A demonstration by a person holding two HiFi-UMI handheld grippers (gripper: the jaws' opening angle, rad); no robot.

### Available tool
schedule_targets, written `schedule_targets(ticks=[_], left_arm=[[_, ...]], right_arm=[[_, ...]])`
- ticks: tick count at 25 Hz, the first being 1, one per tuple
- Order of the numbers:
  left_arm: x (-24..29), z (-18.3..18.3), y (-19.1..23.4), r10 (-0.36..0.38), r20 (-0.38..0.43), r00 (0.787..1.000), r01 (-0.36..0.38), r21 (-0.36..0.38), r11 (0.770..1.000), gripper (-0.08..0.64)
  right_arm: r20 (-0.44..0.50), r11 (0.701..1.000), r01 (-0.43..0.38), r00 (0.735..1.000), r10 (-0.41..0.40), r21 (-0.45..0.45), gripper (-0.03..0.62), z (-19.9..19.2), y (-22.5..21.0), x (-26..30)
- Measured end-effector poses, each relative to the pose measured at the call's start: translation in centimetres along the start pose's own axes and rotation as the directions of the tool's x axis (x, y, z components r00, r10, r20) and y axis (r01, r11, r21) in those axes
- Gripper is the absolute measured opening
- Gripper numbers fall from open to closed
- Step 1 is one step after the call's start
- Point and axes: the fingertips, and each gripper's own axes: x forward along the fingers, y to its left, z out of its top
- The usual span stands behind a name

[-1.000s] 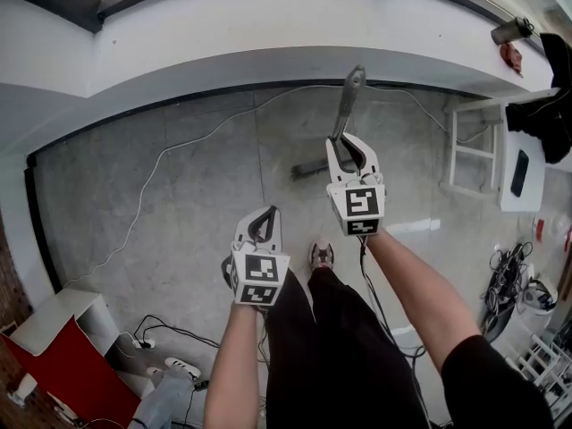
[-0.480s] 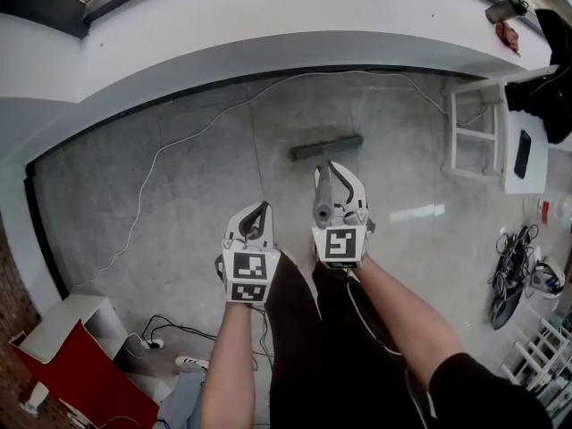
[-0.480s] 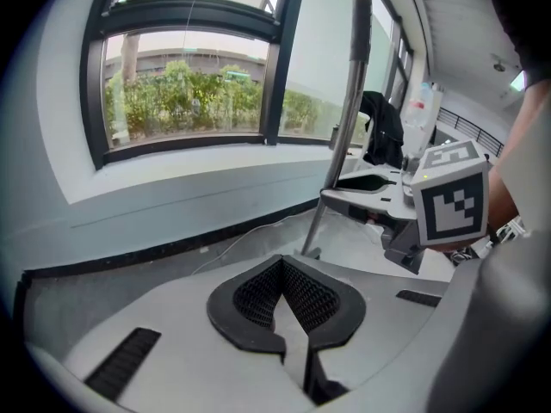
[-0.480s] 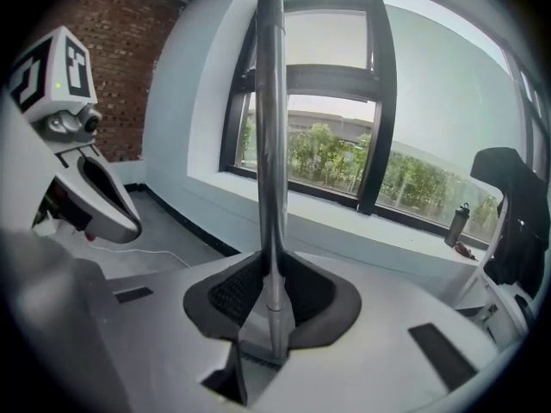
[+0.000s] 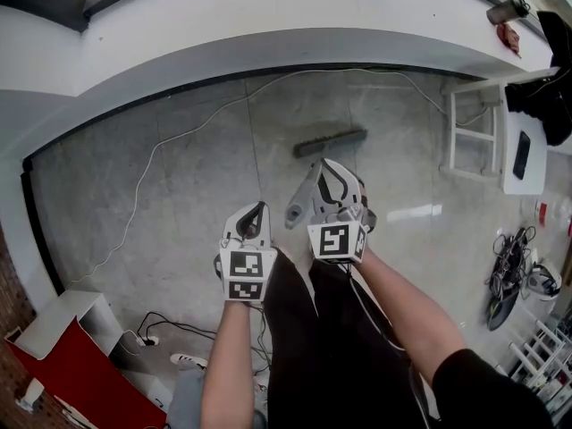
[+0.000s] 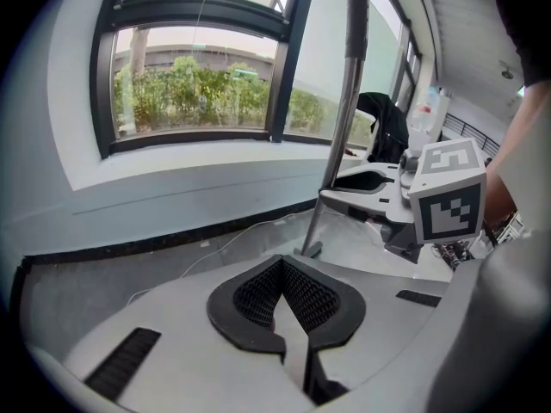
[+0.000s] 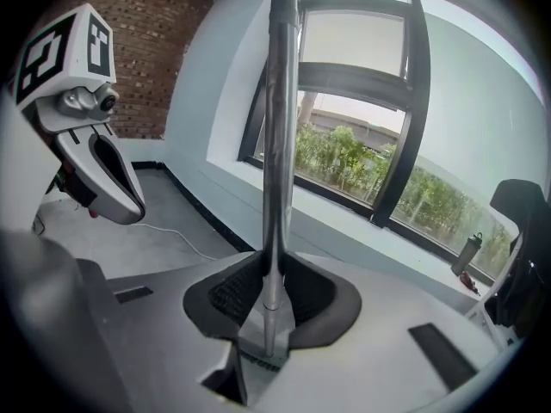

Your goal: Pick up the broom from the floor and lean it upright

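Two grippers, one broom, a single hold

My left gripper [image 6: 280, 263] is clenched on nothing, pads pressed together with no thing between them, and it hangs idle just left of the broom handle [image 7: 280, 127]. To its right, my right gripper [image 7: 271, 292] is grasping that handle, and the smooth metal shaft runs up between the pads, close to upright. The broom head [image 5: 331, 141] looks to rest on the floor [image 5: 179, 204], farther out than my feet and short of the wall [image 5: 268, 52] under the window [image 6: 198, 84]. The handle leans on nothing yet.

Most of the risk, as I judge it, comes from that one narrow grip on a round, slick shaft, since the handle could swing or slide between the pads if I tilt it quickly. The head may skid along the smooth floor as the top goes toward the wall, and then the broom would fall flat. A white cable [image 5: 170, 150] trails along the floor near the wall, and the bristles could snag on it. Far right, a white stand [image 5: 474, 141] sits close enough that a wide swing might knock it.
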Motion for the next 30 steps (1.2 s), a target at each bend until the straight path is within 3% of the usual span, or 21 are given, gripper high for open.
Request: schedule_targets(ticks=[30], left_arm=[[-0.32, -0.40, -0.88, -0.011, -0.003, 1.000, 0.011, 0.033, 0.999, 0.002]], right_arm=[[0.003, 0.997, 0.003, 1.000, -0.003, -0.076, 0.090, 0.08, 0.23, -0.45]])
